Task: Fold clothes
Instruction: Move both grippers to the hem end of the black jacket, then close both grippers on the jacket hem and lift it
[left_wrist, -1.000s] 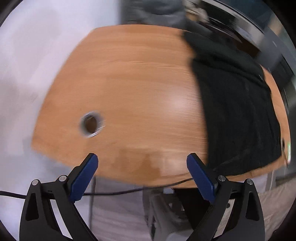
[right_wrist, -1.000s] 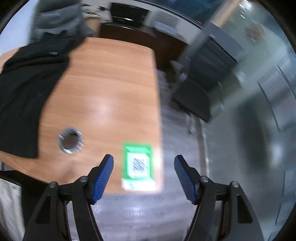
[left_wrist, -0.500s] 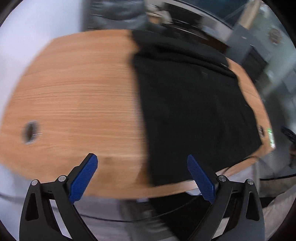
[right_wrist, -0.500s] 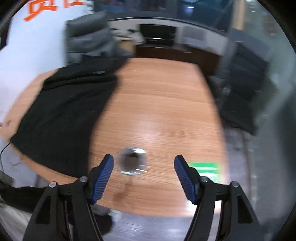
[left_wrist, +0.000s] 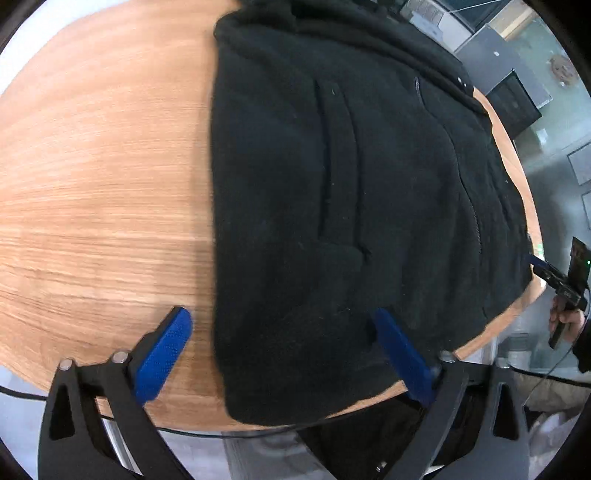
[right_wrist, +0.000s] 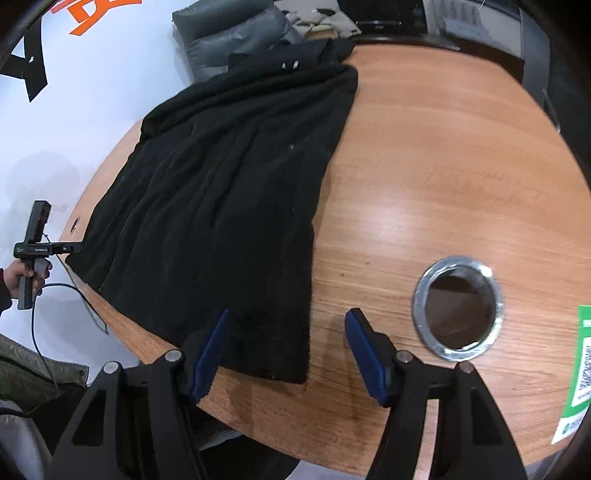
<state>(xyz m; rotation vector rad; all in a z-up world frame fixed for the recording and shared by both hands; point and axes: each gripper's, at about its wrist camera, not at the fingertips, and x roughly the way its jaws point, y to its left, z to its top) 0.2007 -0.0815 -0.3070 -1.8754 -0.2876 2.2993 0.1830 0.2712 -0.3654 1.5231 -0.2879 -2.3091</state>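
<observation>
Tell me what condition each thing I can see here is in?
Black fleece jacket: spread flat, not yet folded, near hem at table's edge.
Left gripper: open, over the hem's corner.
Right gripper: open, over the other corner.
Round wooden table: bears the jacket.

From my left wrist view, the jacket (left_wrist: 332, 206) lies on the table (left_wrist: 103, 177), filling the right part of the top and running from the near edge to the far one; bare tabletop lies to its left. My left gripper (left_wrist: 282, 354) hangs over the jacket's near left corner. From my right wrist view, the jacket (right_wrist: 221, 192) lies left, the cable hole (right_wrist: 458, 308) right of it near the front edge, and a sticker (right_wrist: 580, 373) further right. My right gripper (right_wrist: 286, 350) hangs over the jacket's near right corner.
</observation>
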